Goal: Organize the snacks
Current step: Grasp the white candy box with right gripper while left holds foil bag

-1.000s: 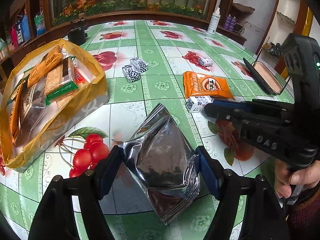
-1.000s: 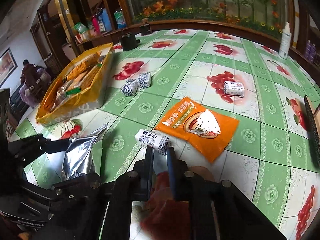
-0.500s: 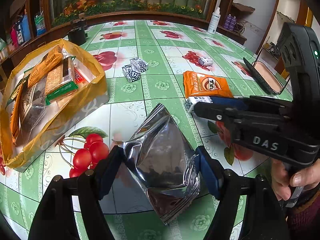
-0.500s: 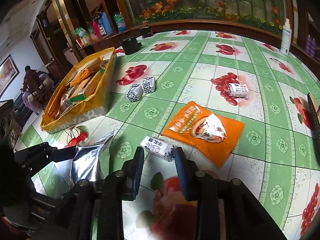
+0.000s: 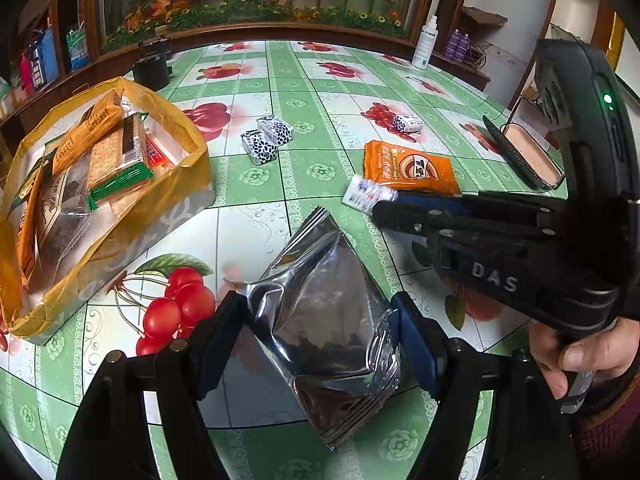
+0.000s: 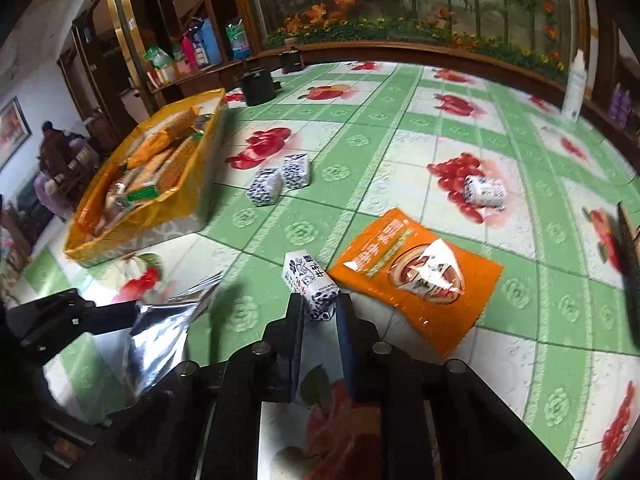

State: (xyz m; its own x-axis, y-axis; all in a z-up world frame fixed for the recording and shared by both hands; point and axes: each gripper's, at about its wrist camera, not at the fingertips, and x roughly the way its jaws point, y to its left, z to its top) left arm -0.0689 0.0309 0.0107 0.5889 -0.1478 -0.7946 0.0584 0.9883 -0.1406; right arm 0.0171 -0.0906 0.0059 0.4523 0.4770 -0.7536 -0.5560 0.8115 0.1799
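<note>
My left gripper (image 5: 316,328) is shut on a crumpled silver foil packet (image 5: 324,312), held just above the tablecloth; the packet (image 6: 160,328) also shows at the lower left of the right wrist view. My right gripper (image 6: 319,308) has its jaws closing on a small white and blue candy packet (image 6: 310,282), with the pads pressing its near end. In the left wrist view that candy packet (image 5: 364,197) sticks out tilted from the right gripper (image 5: 380,210). An orange snack packet (image 6: 416,276) lies flat just to its right.
A box lined with a yellow bag (image 5: 192,184) at the left holds several snack packs. Two more candy packets (image 6: 280,178) lie mid-table and a third (image 6: 484,192) lies farther right. A black cup (image 5: 151,70), a white bottle (image 5: 424,44) and an open dark case (image 5: 524,156) stand near the edges.
My right gripper opened, slid forward around the small candy packet and closed on it; the packet now sits tilted between the fingers. The left gripper and its silver packet have not moved.
</note>
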